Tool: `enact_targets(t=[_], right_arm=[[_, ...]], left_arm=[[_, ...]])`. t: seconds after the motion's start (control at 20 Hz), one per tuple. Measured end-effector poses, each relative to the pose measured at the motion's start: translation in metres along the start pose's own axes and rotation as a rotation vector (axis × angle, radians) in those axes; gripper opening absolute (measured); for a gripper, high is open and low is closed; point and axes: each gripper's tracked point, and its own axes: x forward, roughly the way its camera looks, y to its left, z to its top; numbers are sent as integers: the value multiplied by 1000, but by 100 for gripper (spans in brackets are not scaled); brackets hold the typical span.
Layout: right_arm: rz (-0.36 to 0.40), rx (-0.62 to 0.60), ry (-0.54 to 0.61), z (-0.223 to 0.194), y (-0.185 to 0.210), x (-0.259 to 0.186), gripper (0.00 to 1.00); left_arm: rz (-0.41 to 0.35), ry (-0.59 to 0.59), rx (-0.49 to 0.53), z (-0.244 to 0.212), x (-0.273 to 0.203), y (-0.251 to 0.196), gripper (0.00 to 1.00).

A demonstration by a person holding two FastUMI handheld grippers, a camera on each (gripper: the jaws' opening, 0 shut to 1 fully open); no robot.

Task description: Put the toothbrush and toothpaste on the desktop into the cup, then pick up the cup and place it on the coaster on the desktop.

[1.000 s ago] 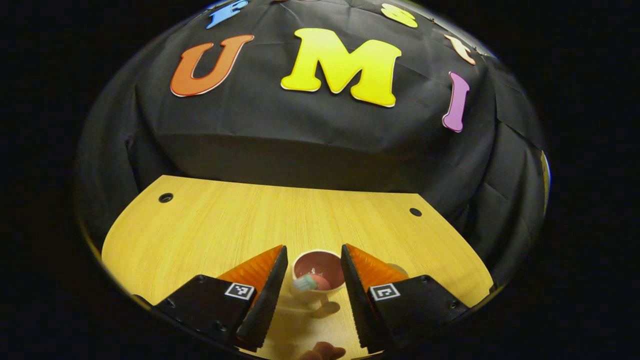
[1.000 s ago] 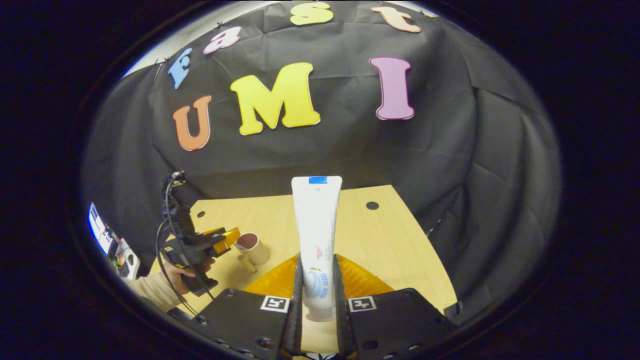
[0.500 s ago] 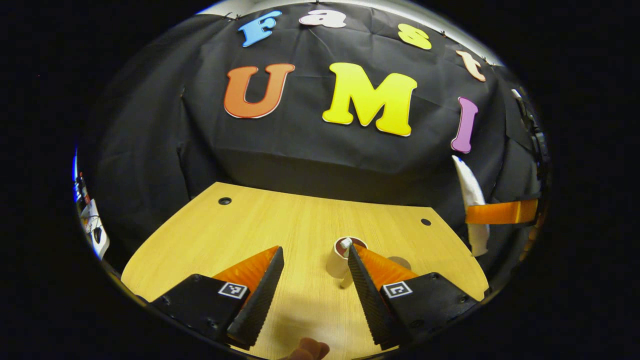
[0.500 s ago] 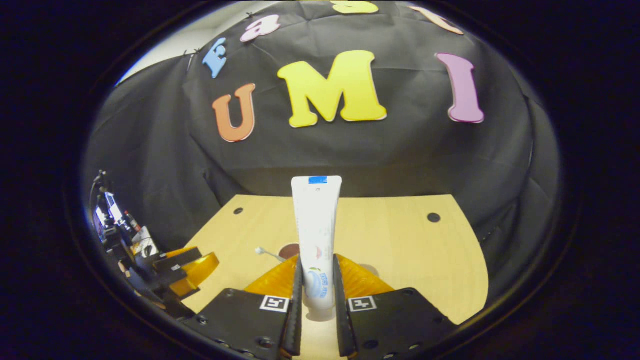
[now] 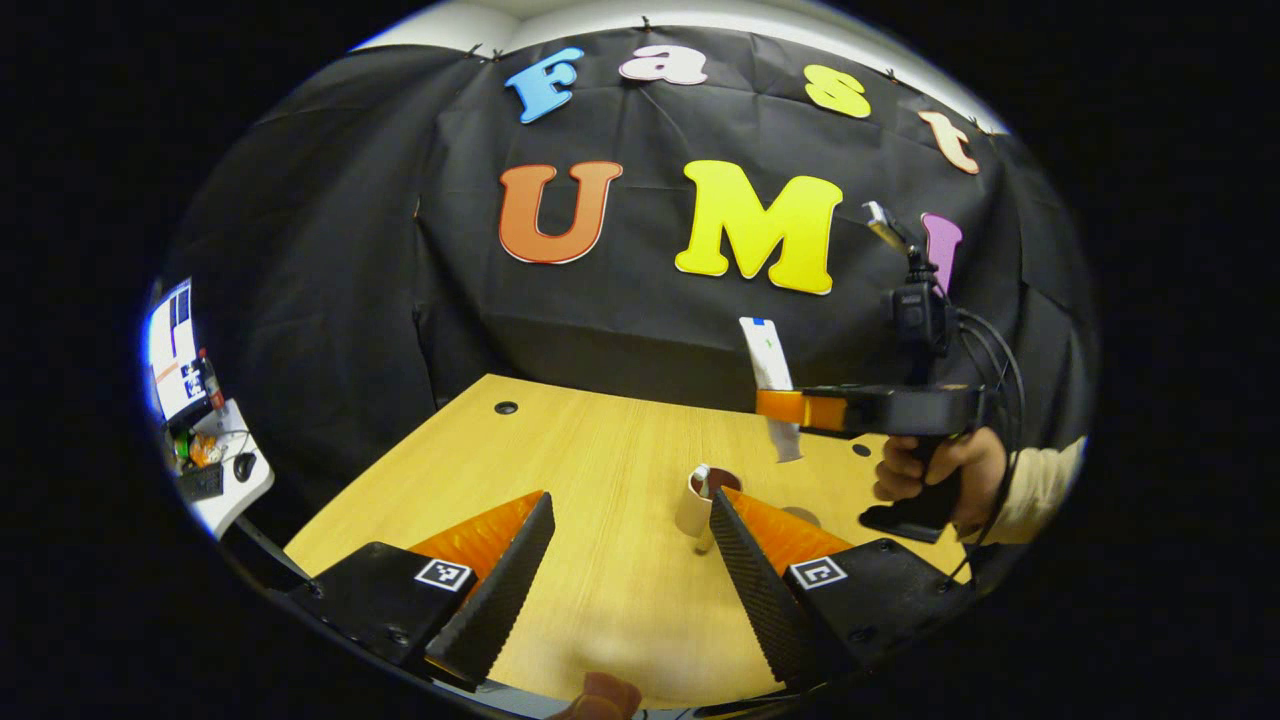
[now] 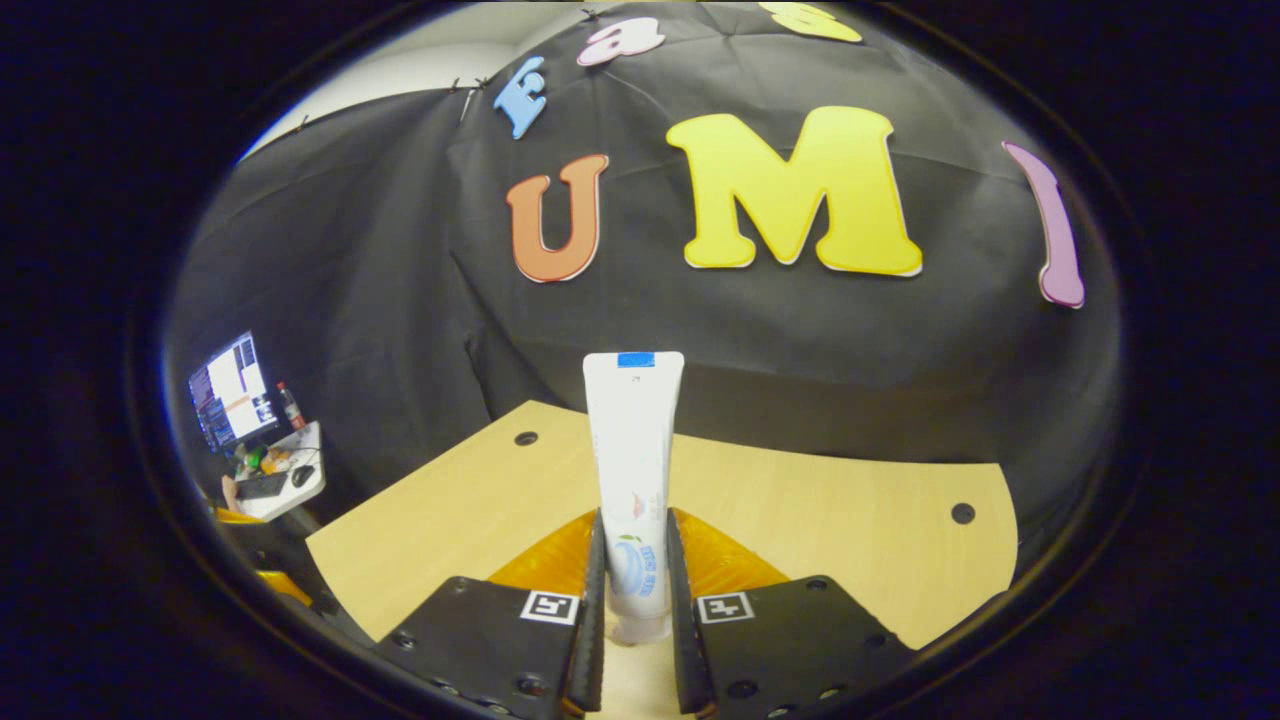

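A white cup (image 5: 693,510) with a dark red inside stands on the wooden desktop (image 5: 560,470), the toothbrush head (image 5: 701,478) poking out of it. My left gripper (image 5: 630,497) is open and empty, drawn back from the cup, which sits just off its right finger. A hand (image 5: 935,470) holds my right gripper (image 5: 778,408) above and a little right of the cup. It is shut on the white toothpaste tube (image 5: 770,385), which stands upright. In the right gripper view the tube (image 6: 633,460) rises between the fingers of that gripper (image 6: 634,525).
A pale round disc (image 5: 803,517), half hidden behind my left gripper's right finger, lies beside the cup. Cable holes (image 5: 506,408) mark the desktop's far corners. A side desk with a monitor (image 5: 185,360) stands off to the left.
My left gripper has backed away from the cup, leaving the toothbrush in it. The right gripper, still holding the toothpaste, has swung in over the desktop near the cup.
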Motion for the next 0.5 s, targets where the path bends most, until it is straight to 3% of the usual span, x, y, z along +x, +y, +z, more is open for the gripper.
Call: enact_targets(t=[0.2,0.5], right_arm=[[22,-37,-1,-11,3,25,30],[28,-58,26,-27,4,56,30]], left_arm=[[-6,-6,-68,10,-14,-19,98],[-15,24,-51,4,-11,-29,98]])
